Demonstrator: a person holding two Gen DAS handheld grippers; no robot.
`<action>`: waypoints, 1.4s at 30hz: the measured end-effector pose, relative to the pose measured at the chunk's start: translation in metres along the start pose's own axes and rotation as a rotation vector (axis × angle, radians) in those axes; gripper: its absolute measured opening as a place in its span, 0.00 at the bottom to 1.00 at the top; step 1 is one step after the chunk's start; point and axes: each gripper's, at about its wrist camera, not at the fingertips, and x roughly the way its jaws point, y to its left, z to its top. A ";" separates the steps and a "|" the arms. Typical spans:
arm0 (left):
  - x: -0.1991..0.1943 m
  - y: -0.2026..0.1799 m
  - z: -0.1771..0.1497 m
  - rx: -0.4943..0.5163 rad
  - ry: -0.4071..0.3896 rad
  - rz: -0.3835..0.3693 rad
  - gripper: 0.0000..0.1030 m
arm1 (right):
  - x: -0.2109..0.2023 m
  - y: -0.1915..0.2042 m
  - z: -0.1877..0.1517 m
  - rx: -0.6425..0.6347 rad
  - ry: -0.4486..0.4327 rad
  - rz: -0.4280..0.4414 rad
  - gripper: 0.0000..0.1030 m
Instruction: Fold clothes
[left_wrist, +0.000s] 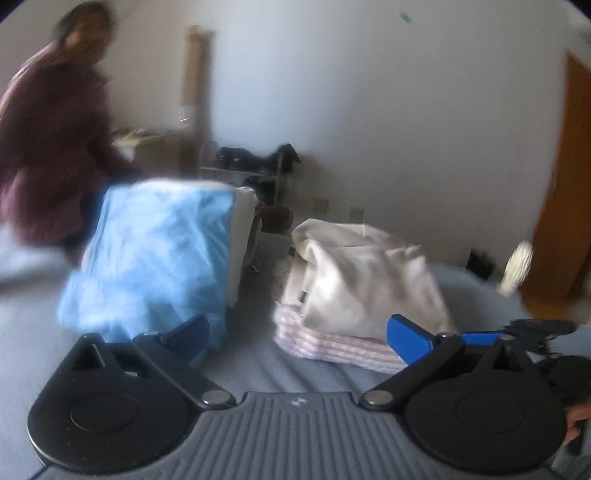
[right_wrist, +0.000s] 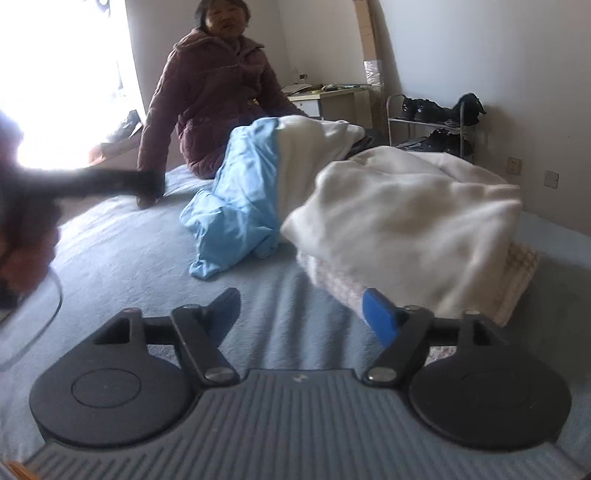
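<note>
A cream garment (left_wrist: 365, 277) lies crumpled on top of a folded pink-checked cloth (left_wrist: 332, 343) on the blue-grey bed (left_wrist: 280, 369). My left gripper (left_wrist: 299, 332) hovers open just in front of this pile, nothing between its fingers. In the right wrist view the same cream garment (right_wrist: 406, 218) covers the checked cloth (right_wrist: 517, 273). My right gripper (right_wrist: 303, 314) is open too, low over the bed (right_wrist: 147, 258), its right fingertip close to the pile's front edge. A light blue cloth (left_wrist: 155, 254) (right_wrist: 243, 206) is draped over a white bundle (right_wrist: 314, 155) behind.
A person in a maroon padded jacket (right_wrist: 214, 96) sits on the far side of the bed, one hand on it. A dark blurred sleeve (right_wrist: 92, 184) crosses at the left. A shoe rack (right_wrist: 432, 125), a small desk (right_wrist: 332, 99) and a wooden door (left_wrist: 565, 184) line the walls.
</note>
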 end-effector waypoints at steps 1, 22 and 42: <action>-0.006 -0.003 -0.009 -0.036 0.003 -0.005 1.00 | -0.006 0.004 0.003 -0.015 0.016 -0.028 0.77; -0.013 -0.068 -0.059 -0.061 0.190 0.123 1.00 | -0.070 -0.006 -0.008 0.181 0.086 -0.516 0.95; -0.012 -0.097 -0.059 0.003 0.241 0.151 1.00 | -0.081 -0.002 -0.004 0.137 0.121 -0.583 0.99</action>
